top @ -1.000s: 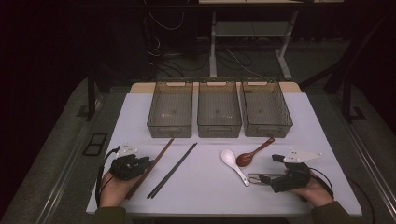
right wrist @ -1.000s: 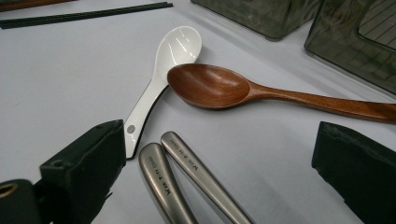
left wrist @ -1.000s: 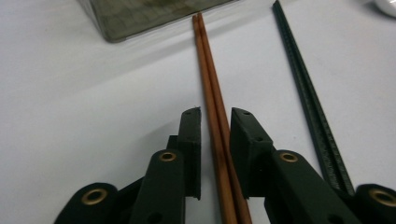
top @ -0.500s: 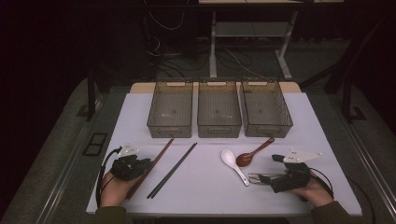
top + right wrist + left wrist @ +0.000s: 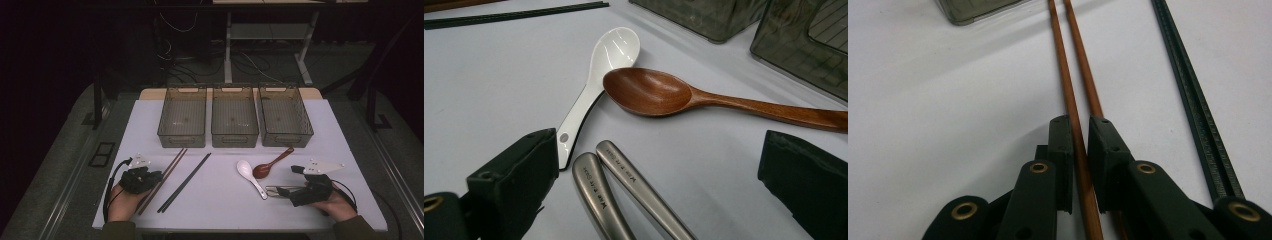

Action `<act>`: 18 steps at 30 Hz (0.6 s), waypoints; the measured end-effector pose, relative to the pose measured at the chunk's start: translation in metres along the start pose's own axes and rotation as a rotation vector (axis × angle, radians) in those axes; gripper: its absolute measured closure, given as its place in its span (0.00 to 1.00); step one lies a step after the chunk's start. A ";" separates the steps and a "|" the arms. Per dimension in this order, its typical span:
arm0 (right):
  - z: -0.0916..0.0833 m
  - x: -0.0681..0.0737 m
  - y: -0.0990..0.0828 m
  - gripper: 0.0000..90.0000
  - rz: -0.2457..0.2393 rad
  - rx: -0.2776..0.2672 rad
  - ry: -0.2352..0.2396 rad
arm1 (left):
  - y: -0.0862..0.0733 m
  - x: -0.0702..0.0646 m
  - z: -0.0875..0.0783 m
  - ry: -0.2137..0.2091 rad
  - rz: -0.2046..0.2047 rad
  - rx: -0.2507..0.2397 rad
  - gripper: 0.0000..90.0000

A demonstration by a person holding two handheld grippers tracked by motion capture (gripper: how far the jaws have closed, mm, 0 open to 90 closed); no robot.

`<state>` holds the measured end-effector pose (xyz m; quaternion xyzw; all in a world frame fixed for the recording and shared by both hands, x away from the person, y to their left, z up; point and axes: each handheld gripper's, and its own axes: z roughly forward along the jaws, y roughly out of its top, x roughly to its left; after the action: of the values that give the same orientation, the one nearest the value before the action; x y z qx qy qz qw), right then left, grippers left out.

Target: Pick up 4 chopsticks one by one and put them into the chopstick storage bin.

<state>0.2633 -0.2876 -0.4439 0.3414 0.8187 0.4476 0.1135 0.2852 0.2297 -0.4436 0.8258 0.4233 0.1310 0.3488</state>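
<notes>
High view: white table (image 5: 220, 210) with three clear bins (image 5: 234, 120) in a row along the far edge, near half mostly bare. Left gripper (image 5: 150, 178) low at the left front corner, jaws just closing, now clamped on one of the brown chopsticks (image 5: 167, 175); pair slanting up toward the leftmost bin, far tips just short of its front wall. Black chopsticks (image 5: 184, 182) lying parallel just to the right, narrow strip of table between the pairs. Wide bare patch in the centre front. White spoon (image 5: 250, 176) and wooden spoon (image 5: 270, 165) bowl to bowl right of centre.

Left gripper view: pads (image 5: 1063, 160) pinching one brown stick, second stick passing just outside the right pad.

Right gripper view: right gripper (image 5: 659, 180) spread wide, nothing pinched; two metal handles (image 5: 624, 192) lying between the jaws, clear of both pads; white spoon's handle end close by the left jaw.
</notes>
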 end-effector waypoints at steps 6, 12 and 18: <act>0.000 0.000 0.000 0.03 -0.001 0.004 0.000 | 0.000 -0.003 0.001 0.019 0.016 0.007 0.89; 0.000 0.000 0.000 0.03 -0.002 0.002 -0.001 | 0.001 -0.004 0.001 0.031 0.015 0.011 0.91; 0.000 0.000 0.000 0.03 -0.002 0.003 0.000 | 0.001 -0.003 0.001 0.027 0.004 0.009 0.93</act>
<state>0.2634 -0.2875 -0.4439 0.3406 0.8198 0.4461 0.1136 0.2843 0.2270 -0.4434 0.8265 0.4268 0.1409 0.3390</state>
